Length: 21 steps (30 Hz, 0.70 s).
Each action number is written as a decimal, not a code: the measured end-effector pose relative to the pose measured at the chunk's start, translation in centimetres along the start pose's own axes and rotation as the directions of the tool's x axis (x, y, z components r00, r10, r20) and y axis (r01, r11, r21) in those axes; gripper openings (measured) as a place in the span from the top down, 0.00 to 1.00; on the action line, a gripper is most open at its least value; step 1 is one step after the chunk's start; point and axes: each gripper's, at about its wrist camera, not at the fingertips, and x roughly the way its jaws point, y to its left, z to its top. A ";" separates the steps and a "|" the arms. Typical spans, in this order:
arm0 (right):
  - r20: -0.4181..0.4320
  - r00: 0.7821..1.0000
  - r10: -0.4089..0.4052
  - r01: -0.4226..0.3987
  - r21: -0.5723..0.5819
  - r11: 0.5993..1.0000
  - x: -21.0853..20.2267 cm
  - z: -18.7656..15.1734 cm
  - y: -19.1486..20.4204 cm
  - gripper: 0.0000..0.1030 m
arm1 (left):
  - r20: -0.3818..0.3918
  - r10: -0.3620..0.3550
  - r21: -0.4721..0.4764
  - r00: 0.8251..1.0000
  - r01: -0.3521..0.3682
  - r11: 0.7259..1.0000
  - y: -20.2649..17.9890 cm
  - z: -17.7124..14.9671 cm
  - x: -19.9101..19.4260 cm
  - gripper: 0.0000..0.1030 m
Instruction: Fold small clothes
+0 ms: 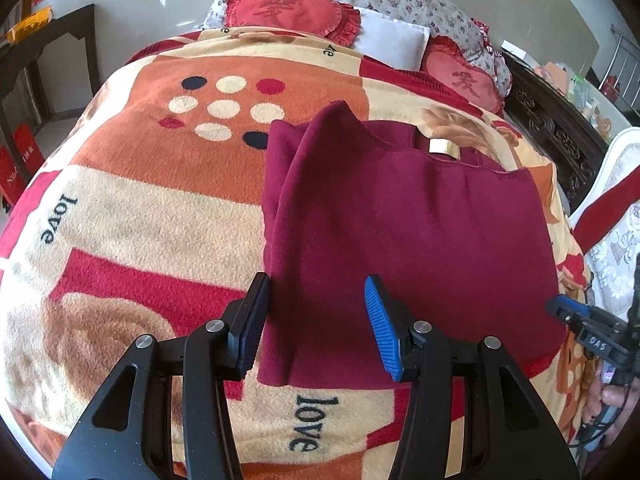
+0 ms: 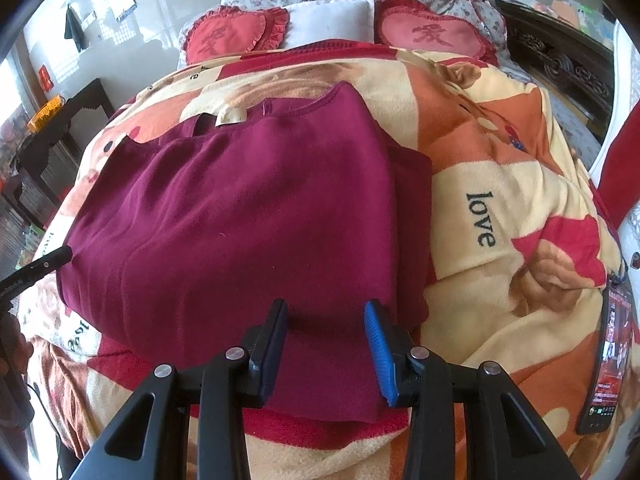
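My left gripper (image 1: 318, 328) hangs with its jaws spread wide over the near left edge of the maroon fleece top (image 1: 404, 248), nothing between them but air above the cloth. My right gripper (image 2: 326, 354) is likewise spread apart, poised over the near right part of the same maroon fleece top (image 2: 240, 216), holding nothing. The garment lies on the patterned blanket (image 1: 152, 200) that covers the bed, its sides already folded inward so that it forms a rough rectangle, with the neckline and its cream label (image 1: 443, 148) at the far end, away from me. In the right wrist view that label (image 2: 230, 116) sits near the top left of the cloth, and a layer of the garment sticks out along the right side beneath the upper fold. From the left wrist view I can see my right gripper at the right border, beside the garment's near right corner. At the head of the bed rest two red heart-shaped cushions (image 2: 230, 36) with a white pillow (image 2: 330, 20) between them. A phone (image 2: 608, 364) lies on the blanket (image 2: 500, 208) to my right, well apart from the top.
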 end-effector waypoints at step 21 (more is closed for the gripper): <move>0.033 0.999 0.036 -0.035 -0.034 0.999 -0.4 1.5 2.2 0.60 | 0.088 -0.047 0.032 0.995 0.045 0.998 -1.4 0.5 -2.3 0.42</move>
